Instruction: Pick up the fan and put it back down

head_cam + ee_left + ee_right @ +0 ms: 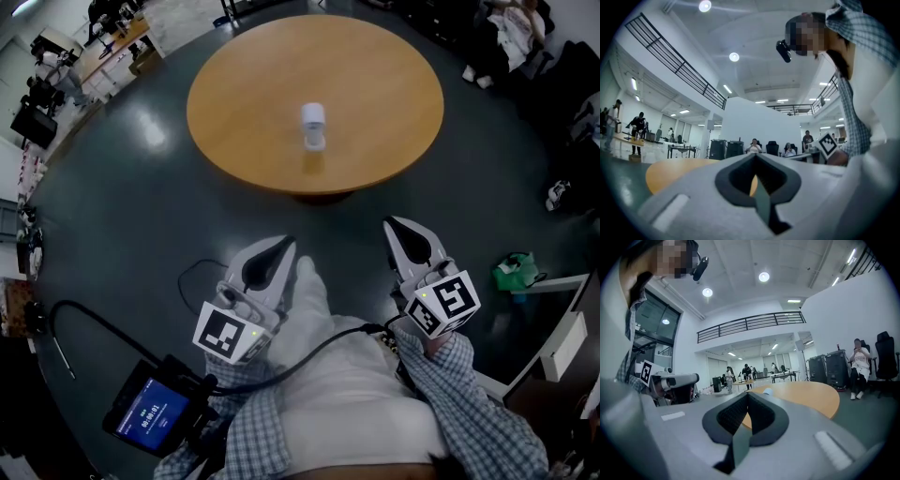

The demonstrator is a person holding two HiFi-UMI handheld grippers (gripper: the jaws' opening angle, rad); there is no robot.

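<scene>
Down at the far left, a small screen unit [150,412] hangs at the person's hip, and a black cable [94,328] loops out over the dark floor. Next along, the left gripper [279,248] is held level in front of the body, its jaws brought together with nothing between them. Beyond it, in the middle of the round wooden tabletop [244,94], stands the fan [313,127]. It is a small white thing, upright and alone, well apart from both grippers. The person stands back from the table, with bare floor in between. To the right, the right gripper [401,230] matches the left: level, jaws fully closed, empty. Further right a green bag [514,270] lies on the floor, out of the way.

As I read it, the pick has not begun and the step in hand is the approach. To do it well I'd walk right up to the table edge first, since the fan sits at the centre and will take a long reach. Whichever gripper goes in must open wider than the fan's body before it arrives. Come in level and straddle the body low down rather than the head. Close gently, lift straight up so it doesn't tip, and set it flat on the same spot before letting go.
</scene>
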